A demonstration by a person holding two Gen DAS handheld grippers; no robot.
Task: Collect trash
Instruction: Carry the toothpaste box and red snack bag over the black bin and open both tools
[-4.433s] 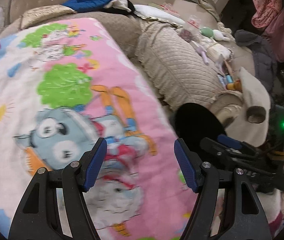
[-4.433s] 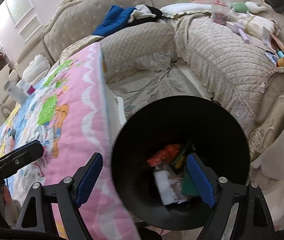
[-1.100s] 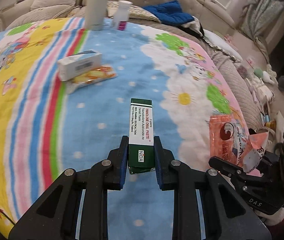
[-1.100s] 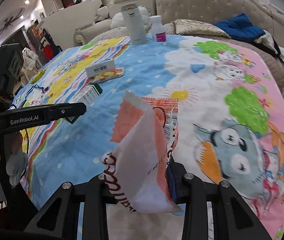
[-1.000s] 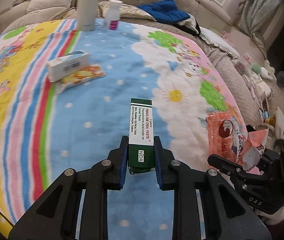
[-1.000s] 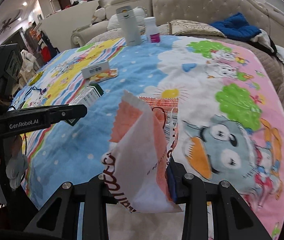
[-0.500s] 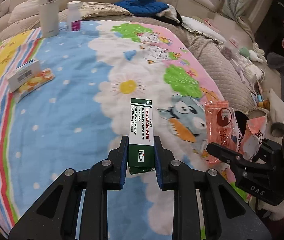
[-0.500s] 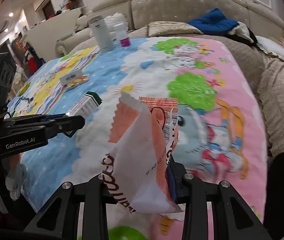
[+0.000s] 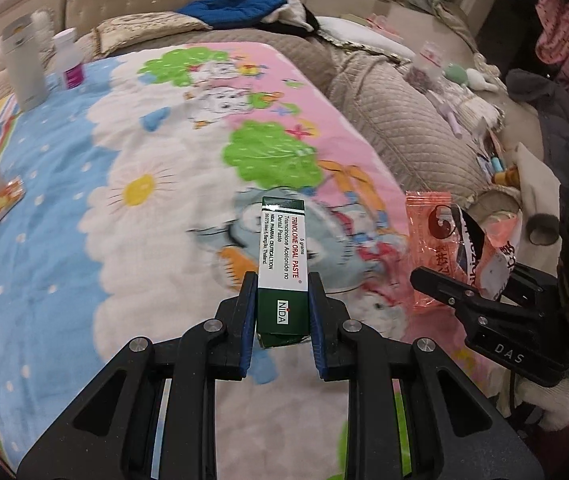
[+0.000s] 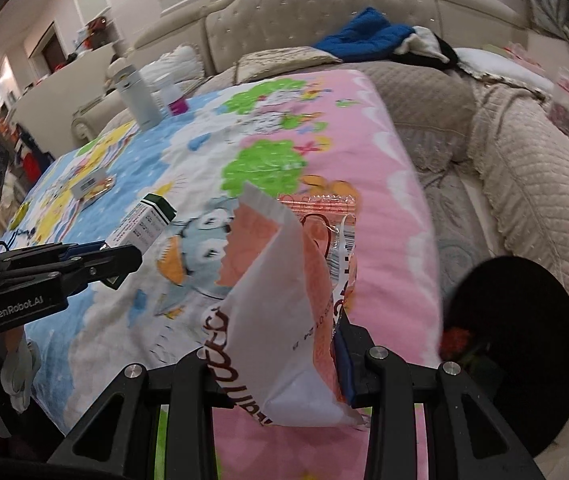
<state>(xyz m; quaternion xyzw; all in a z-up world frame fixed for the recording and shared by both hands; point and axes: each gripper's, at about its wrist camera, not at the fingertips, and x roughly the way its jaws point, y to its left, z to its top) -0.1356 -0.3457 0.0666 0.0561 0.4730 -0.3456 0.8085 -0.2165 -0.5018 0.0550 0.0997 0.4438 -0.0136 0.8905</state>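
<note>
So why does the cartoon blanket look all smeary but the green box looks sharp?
Left wrist view: the green and white cardboard box rides in the left tool along with the camera, so its print stays crisp, while the colourful cartoon blanket streaks with motion blur. Right wrist view: same for the orange and white plastic wrappers in the right tool; the fisheye lens bends the edges.

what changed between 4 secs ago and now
Both grippers were open then, the right over the black bin. Now the left gripper is shut on the green oral paste box and the right gripper on the orange snack wrappers. Over the last second both have swung across the cartoon blanket toward the black bin. The grips are unchanged; the white box remains on the blanket.
</note>
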